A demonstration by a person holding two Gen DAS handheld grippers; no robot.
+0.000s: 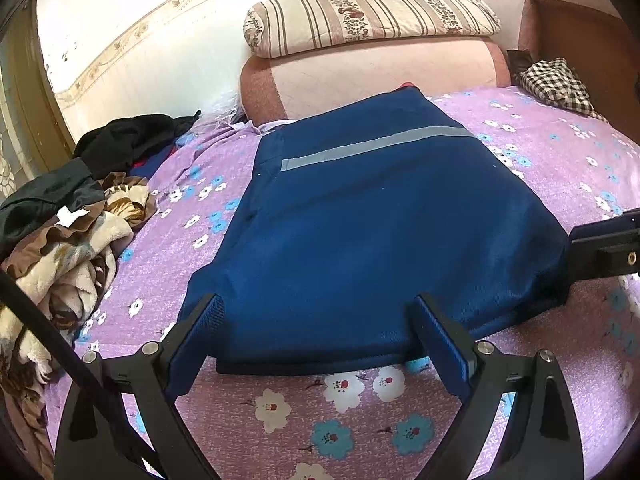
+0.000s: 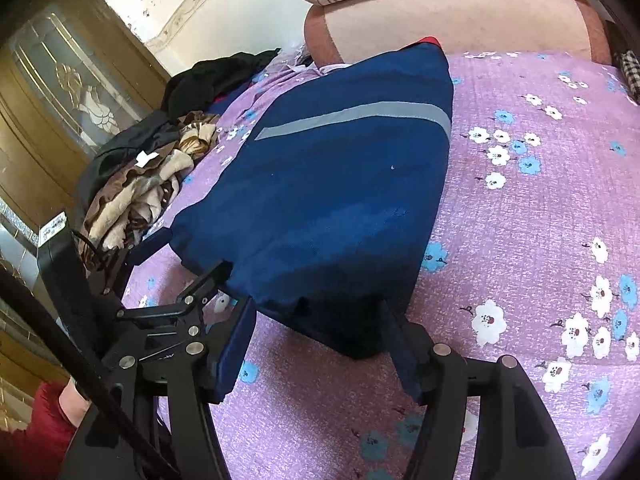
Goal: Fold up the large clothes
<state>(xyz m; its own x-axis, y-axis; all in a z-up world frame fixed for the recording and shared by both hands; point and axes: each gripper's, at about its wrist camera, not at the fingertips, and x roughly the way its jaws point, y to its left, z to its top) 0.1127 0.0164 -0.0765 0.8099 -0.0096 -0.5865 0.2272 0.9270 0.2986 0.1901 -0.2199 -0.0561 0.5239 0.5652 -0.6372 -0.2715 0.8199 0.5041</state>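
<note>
Jaws gaping on both: left gripper (image 1: 320,344) and right gripper (image 2: 316,328) bracketing near hem of blue garment (image 1: 380,220), lying folded on floral bedsheet (image 1: 560,160). Judging fold half done; next needing clamping hem, carrying it toward pillow (image 1: 368,16).

The folded fabric garment (image 1: 360,232) is deep navy blue, crossed by 1 pale grey stripe (image 1: 376,146). The cotton bedsheet (image 1: 304,420) under it is lilac purple, scattered with white and sky-blue flowers. A long pillow (image 1: 368,14) shows cream and brown stripes with dark floral bands. The padded headboard (image 1: 372,76) is pale pink edged in dusty rose. A crumpled cloth (image 1: 554,84) is black-and-white checked. The heaped blanket (image 1: 80,248) mixes brown and cream, with black clothes (image 1: 128,140) beside it.
</note>
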